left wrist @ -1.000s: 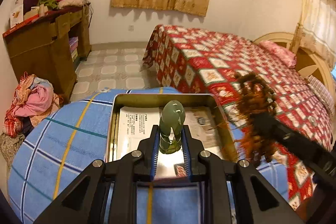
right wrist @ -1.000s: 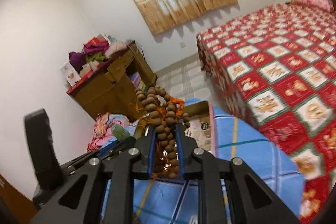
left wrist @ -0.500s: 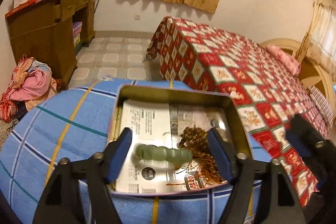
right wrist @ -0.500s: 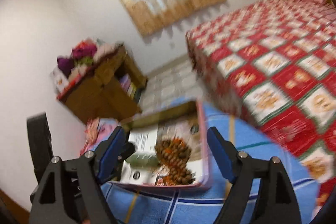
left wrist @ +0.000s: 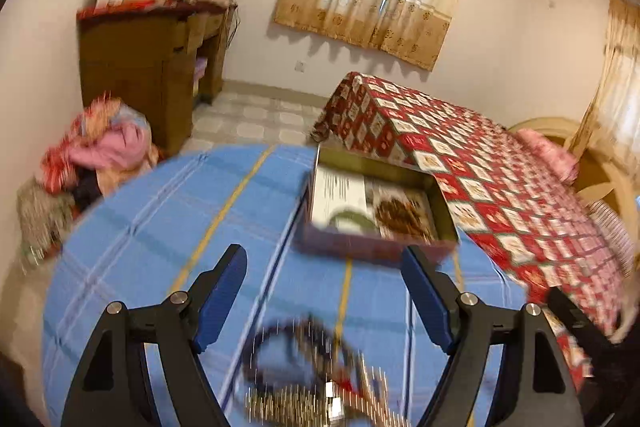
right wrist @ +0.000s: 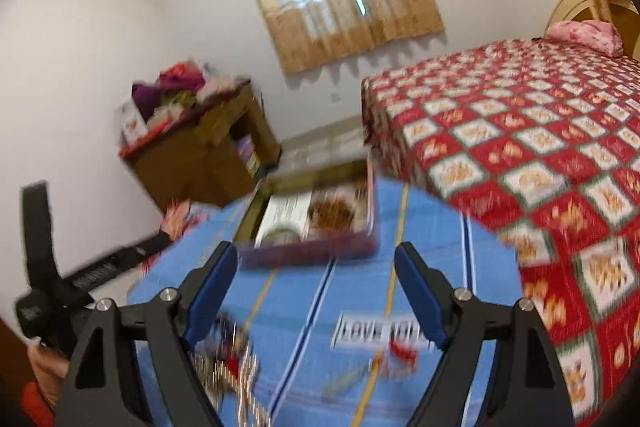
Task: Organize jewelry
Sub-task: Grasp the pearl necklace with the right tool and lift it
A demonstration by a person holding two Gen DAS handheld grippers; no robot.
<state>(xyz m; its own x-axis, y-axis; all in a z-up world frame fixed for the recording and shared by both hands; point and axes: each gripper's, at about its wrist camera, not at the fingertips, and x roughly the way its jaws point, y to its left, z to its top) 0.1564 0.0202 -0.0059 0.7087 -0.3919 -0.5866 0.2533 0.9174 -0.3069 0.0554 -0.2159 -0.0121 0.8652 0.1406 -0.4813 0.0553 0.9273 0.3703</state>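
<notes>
An open metal tin point(left wrist: 448, 215) point(right wrist: 370, 195) sits at the far side of the blue checked table point(left wrist: 160, 219) point(right wrist: 440, 247). Inside lie a green jade bracelet point(left wrist: 352, 217) point(right wrist: 282, 229) and a brown bead string point(left wrist: 400, 215) point(right wrist: 332, 213). My left gripper point(left wrist: 324, 287) is open and empty, pulled back above blurred dark beads and chains point(left wrist: 304, 359). My right gripper point(right wrist: 316, 283) is open and empty above more blurred jewelry point(right wrist: 232, 359) and a white lettered tag point(right wrist: 380, 333).
A bed with a red patterned cover point(left wrist: 500, 163) point(right wrist: 520, 131) stands right of the table. A wooden desk piled with clothes point(left wrist: 160, 39) point(right wrist: 200, 143) is at the back left. A heap of clothes point(left wrist: 100, 151) lies on the floor.
Both grippers opened and dropped the jade bracelet and the brown beads into the tin. Both then pulled back toward the near side of the table, over the loose jewelry.
</notes>
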